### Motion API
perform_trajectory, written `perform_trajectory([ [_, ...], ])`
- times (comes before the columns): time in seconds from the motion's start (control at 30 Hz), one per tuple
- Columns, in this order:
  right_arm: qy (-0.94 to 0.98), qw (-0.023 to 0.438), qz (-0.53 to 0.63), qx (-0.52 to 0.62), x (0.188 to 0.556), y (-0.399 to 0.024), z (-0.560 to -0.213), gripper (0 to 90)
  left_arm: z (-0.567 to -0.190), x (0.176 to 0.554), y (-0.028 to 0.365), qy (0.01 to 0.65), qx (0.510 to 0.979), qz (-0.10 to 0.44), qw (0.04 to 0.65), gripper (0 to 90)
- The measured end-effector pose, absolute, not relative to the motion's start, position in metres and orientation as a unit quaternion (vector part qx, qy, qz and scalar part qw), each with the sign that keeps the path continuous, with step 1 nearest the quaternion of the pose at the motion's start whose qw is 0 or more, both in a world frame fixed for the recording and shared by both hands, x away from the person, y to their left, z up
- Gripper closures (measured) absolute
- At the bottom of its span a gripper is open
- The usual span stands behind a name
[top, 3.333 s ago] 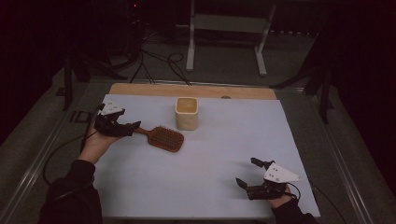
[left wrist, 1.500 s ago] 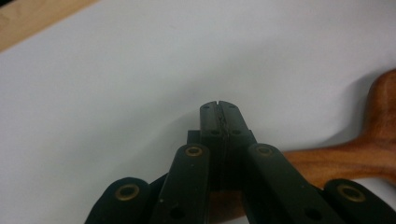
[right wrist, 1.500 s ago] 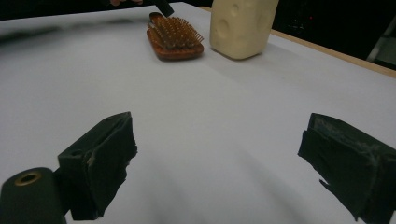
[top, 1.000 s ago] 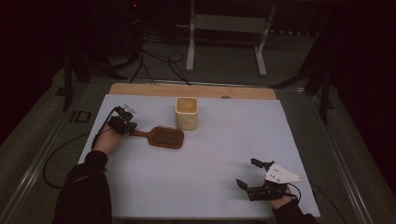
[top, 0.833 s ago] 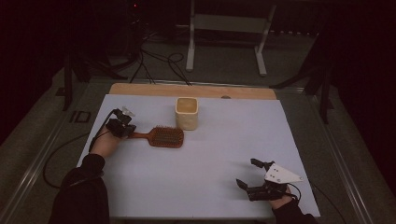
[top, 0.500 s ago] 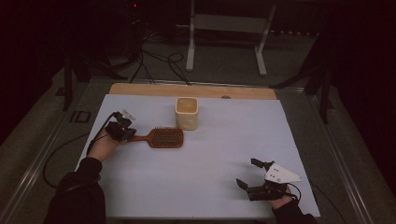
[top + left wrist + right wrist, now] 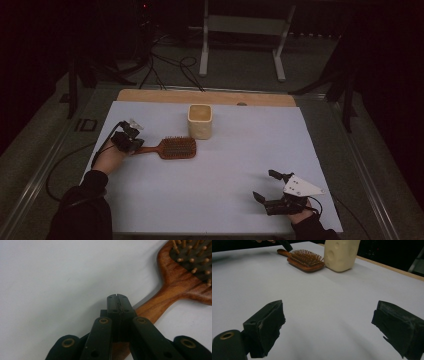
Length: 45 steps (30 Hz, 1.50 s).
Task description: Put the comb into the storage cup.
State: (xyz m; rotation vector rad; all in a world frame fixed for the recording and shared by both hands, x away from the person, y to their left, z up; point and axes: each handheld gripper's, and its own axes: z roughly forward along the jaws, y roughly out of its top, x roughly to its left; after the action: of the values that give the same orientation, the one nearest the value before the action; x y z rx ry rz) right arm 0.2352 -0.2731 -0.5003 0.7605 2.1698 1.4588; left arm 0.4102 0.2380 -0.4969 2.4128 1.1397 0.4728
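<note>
We see the left tool (image 7: 117, 298) with its jaws pressed together, empty, poised over the handle of the wooden paddle hairbrush (image 7: 172, 148); whether it touches the handle we cannot tell. The brush lies bristles-up on the white worktop (image 7: 225, 175), just beside a cream square cup (image 7: 200, 121). The right tool (image 7: 267, 186) rests well apart, jaws spread wide.

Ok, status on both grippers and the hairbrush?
Left gripper shut, over hairbrush handle. Right gripper open, idle. Cup beside brush head.
</note>
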Motion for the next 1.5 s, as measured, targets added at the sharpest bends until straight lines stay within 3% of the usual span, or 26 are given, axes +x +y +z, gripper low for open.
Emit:
perform_trajectory([
  [0.83, 0.780, 0.210, 0.522, 0.273, 0.235, -0.273, -0.500, 8.9, -0.502, 0.355, 0.229, 0.408, 0.879, 0.126, 0.214, 90.0],
  [1.5, 0.781, 0.208, 0.522, 0.273, 0.235, -0.272, -0.500, 8.9, -0.494, 0.339, 0.219, 0.415, 0.878, 0.115, 0.209, 90.0],
])
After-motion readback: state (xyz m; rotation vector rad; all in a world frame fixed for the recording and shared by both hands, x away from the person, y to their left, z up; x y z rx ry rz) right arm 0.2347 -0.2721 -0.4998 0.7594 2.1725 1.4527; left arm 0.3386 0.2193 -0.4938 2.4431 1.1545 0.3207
